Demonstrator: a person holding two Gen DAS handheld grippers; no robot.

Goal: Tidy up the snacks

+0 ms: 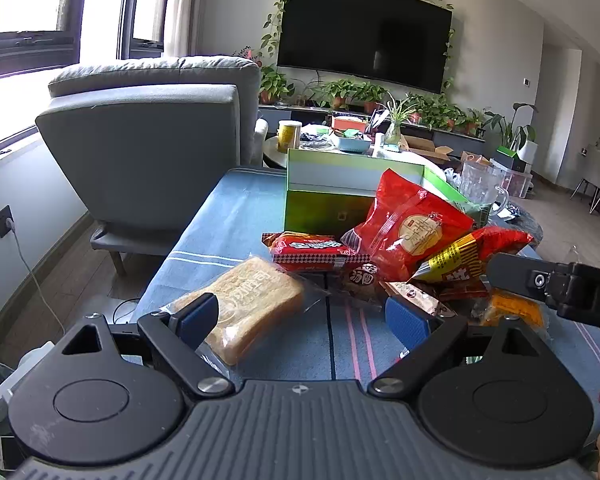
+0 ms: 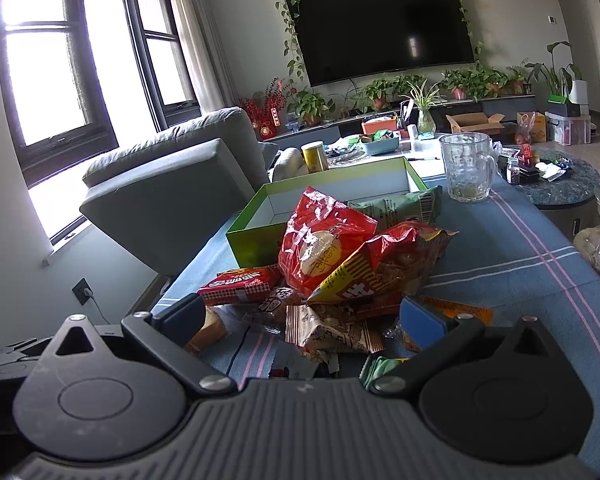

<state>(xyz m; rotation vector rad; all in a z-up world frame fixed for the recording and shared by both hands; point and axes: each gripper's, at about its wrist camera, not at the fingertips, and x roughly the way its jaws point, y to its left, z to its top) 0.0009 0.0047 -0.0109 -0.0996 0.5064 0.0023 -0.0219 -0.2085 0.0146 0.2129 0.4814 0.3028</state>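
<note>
A heap of snack packets lies on the blue striped tablecloth (image 1: 236,216). A wrapped bread slice (image 1: 252,304) lies nearest, between the wide-apart fingers of my left gripper (image 1: 304,320), untouched. Behind it are a red flat packet (image 1: 308,252), a big red bag (image 1: 412,224) and a yellow-red bag (image 1: 464,260). An open green box (image 1: 324,200) stands behind the heap. In the right wrist view my right gripper (image 2: 300,320) is open over a brown patterned packet (image 2: 332,328), with the big red bag (image 2: 320,244), the yellow-red bag (image 2: 380,272) and the green box (image 2: 256,236) beyond.
A grey armchair (image 1: 152,148) stands left of the table. A glass mug (image 2: 466,168) sits on the table's far right. A green packet (image 2: 396,206) leans by the box. A cluttered low table (image 1: 340,140), TV and plants lie beyond. The right gripper's body (image 1: 560,284) enters at right.
</note>
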